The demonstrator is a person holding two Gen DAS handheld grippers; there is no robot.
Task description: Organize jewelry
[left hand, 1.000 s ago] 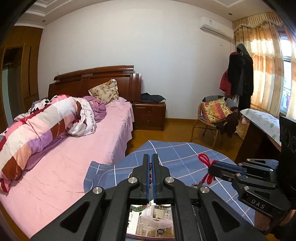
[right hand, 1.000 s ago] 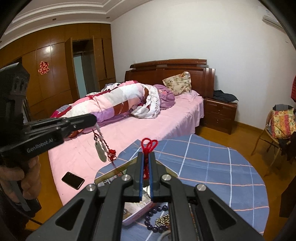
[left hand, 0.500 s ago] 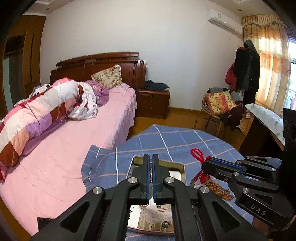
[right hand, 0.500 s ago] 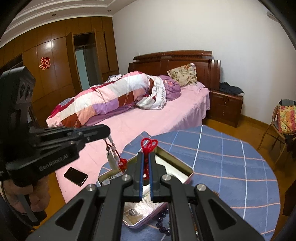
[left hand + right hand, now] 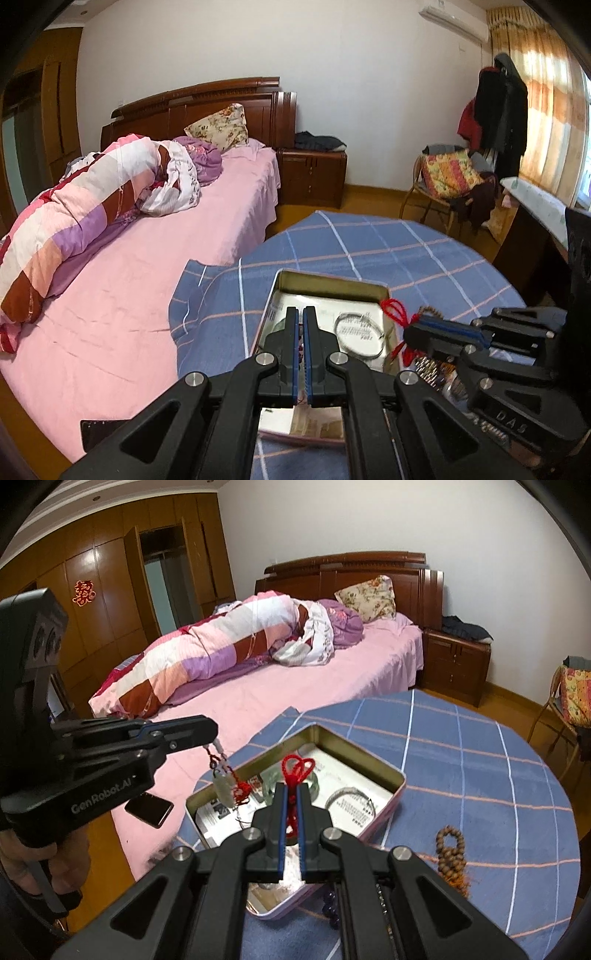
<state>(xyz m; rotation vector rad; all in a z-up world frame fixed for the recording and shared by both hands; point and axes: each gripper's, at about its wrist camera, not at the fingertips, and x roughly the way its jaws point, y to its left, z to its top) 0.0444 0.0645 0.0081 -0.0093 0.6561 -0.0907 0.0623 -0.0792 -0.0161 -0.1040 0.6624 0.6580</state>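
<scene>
Hanging over the open tin (image 5: 384, 775) are both grippers, and it looks like 1 red cord necklace strung between them. The right gripper (image 5: 291, 794) is clamped tight on the red knotted cord (image 5: 295, 770), loops poking up past the tips. The left gripper (image 5: 210, 731) is pinched shut on the other end, where a pale jade pendant (image 5: 223, 786) and a red knot dangle right above the tin's near left corner. The tin sits toward the bed-side edge of the round table (image 5: 480, 760) with its blue checked cloth. Inside the tin: a silver bangle (image 5: 360, 334), a greenish bangle (image 5: 275, 775) and some printed paper lining the bottom. A wooden bead bracelet (image 5: 450, 853) lies on the cloth off to the tin's right, well apart from it, and dark purple beads (image 5: 330, 904) sit at the table's near edge, mostly hidden by the gripper body. A black phone (image 5: 149, 808) rests on the pink bed (image 5: 258, 698) just beside the table.
</scene>
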